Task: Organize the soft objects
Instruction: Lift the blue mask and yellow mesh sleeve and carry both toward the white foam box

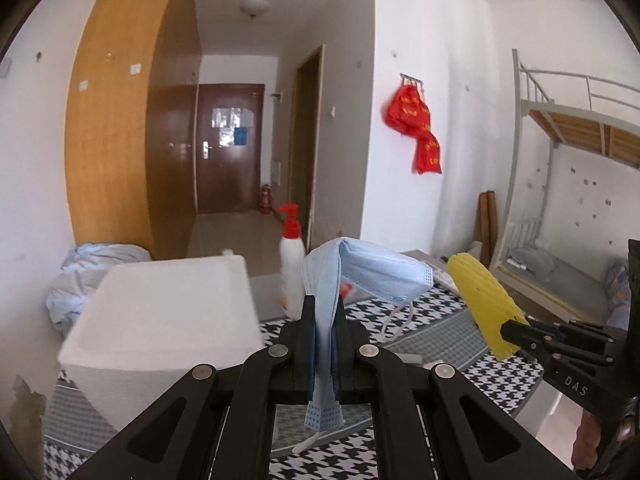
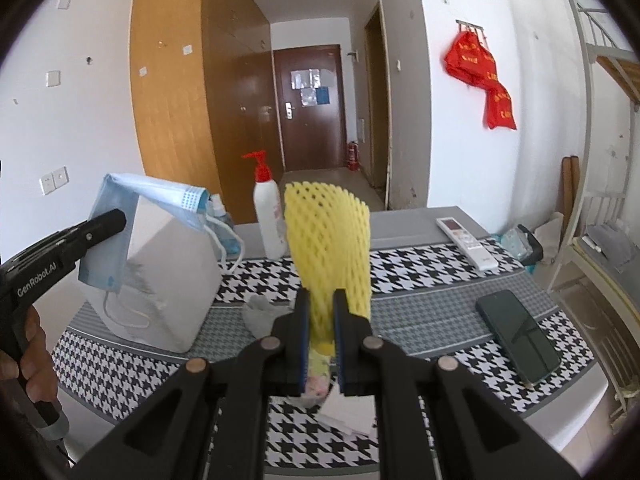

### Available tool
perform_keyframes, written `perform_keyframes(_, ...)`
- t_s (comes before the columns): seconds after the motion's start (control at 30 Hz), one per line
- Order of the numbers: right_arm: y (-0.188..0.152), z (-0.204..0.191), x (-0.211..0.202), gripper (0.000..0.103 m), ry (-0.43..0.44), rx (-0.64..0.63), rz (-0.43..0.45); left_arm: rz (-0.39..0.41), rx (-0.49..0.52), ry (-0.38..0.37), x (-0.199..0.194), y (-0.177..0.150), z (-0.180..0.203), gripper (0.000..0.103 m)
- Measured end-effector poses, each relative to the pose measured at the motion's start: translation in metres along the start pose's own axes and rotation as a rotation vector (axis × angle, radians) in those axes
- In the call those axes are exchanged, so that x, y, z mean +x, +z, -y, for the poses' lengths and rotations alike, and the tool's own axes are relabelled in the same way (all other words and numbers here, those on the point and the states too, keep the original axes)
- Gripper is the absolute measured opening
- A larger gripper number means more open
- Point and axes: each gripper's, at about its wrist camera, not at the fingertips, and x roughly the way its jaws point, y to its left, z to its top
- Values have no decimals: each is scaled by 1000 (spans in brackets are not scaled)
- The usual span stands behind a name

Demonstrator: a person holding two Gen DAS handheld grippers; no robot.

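Left wrist view: 1 blue face mask (image 1: 362, 270), pinched in left gripper (image 1: 323, 312), jaws closed tight on its folded mid, rest draped over the tips, ear loop hanging.
Right wrist view: 1 yellow foam net sleeve (image 2: 328, 240) clamped in right gripper (image 2: 321, 312), jaws narrow on its lower end, sleeve sticking up and fwd. Both items held up off the table (image 2: 420, 292) w/ houndstooth cloth.

Around, 1 each: white foam box (image 2: 172, 280) at left, just behind the mask; white pump bottle w/ red top (image 2: 267, 216) behind the sleeve; white remote (image 2: 466, 242); dark phone (image 2: 518, 334) lying flat at right; grey crumpled bit (image 2: 260, 312) by the box. White paper (image 2: 344, 410) lies on the cloth under right gripper. Person's hand (image 2: 28, 356) on left gripper handle.
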Motion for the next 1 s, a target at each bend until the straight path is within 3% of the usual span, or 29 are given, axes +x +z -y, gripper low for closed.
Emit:
perform_keyframes(0.4, 14, -33, 2, 14, 75, -51, 40, 62, -25, 107, -27, 8, -29, 6)
perform_keyframes(1.0, 29, -81, 24, 14, 176, -121, 46, 83, -73, 234, -51, 5, -75, 6)
